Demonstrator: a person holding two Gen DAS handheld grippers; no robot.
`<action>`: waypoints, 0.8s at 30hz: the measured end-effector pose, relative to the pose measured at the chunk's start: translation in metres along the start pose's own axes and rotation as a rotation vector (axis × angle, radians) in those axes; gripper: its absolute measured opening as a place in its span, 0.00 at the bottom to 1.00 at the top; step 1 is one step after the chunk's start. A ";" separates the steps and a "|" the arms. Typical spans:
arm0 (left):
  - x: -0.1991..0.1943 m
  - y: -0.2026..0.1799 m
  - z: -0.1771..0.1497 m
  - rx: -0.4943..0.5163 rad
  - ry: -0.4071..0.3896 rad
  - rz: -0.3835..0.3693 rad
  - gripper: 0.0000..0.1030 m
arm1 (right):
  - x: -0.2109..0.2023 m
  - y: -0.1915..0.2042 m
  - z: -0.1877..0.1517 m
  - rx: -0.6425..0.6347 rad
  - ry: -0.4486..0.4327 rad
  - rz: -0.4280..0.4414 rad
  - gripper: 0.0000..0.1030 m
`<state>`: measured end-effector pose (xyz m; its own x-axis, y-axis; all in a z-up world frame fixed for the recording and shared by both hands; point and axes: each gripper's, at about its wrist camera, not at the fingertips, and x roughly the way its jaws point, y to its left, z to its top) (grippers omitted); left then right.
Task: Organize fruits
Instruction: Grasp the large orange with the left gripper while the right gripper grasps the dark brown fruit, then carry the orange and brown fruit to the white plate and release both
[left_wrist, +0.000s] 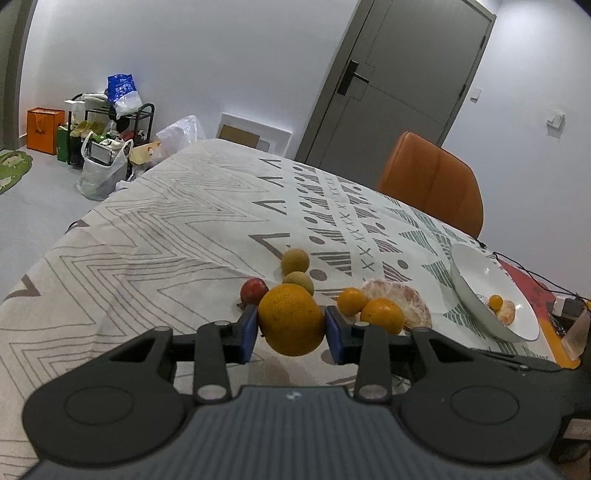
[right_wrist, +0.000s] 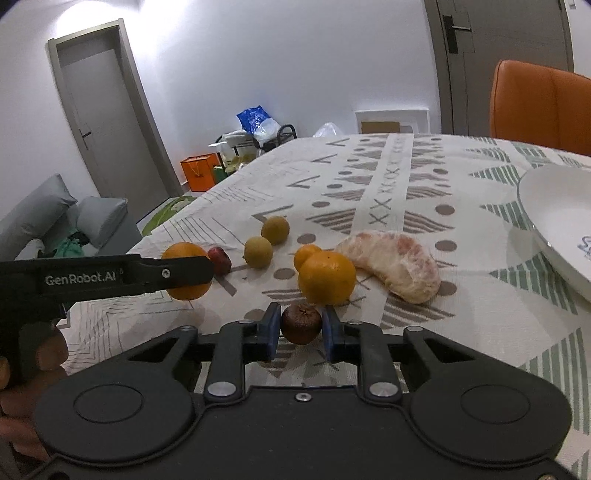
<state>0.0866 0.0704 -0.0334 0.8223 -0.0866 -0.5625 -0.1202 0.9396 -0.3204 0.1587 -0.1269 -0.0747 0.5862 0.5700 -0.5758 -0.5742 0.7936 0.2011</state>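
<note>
My left gripper (left_wrist: 291, 332) is shut on a large orange (left_wrist: 291, 319) and holds it just above the patterned tablecloth; the orange also shows in the right wrist view (right_wrist: 184, 273), partly behind the left gripper's finger (right_wrist: 177, 275). My right gripper (right_wrist: 300, 328) is shut on a small dark brown fruit (right_wrist: 301, 324). On the cloth lie a red fruit (left_wrist: 253, 291), two yellow-green fruits (left_wrist: 295, 260) (left_wrist: 298, 282), two oranges (left_wrist: 382, 315) (left_wrist: 352, 301) and a peeled pomelo piece (right_wrist: 393, 264).
A white bowl (left_wrist: 469, 280) stands at the right and holds a small orange and peeled segments. An orange chair (left_wrist: 432, 182) stands at the table's far side. Bags and a rack (left_wrist: 107, 147) sit on the floor by the wall. Cables lie at the right edge.
</note>
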 end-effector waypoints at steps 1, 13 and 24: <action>0.001 -0.001 0.000 0.004 0.002 -0.001 0.36 | -0.002 -0.002 0.001 0.002 -0.004 0.000 0.21; 0.009 -0.038 0.004 0.066 0.000 -0.041 0.36 | -0.034 -0.033 0.008 0.049 -0.077 -0.039 0.21; 0.018 -0.067 0.004 0.108 0.008 -0.066 0.36 | -0.053 -0.057 0.009 0.080 -0.124 -0.071 0.21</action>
<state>0.1114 0.0075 -0.0187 0.8220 -0.1520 -0.5488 -0.0048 0.9618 -0.2737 0.1659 -0.2008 -0.0484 0.6929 0.5295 -0.4893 -0.4841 0.8446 0.2285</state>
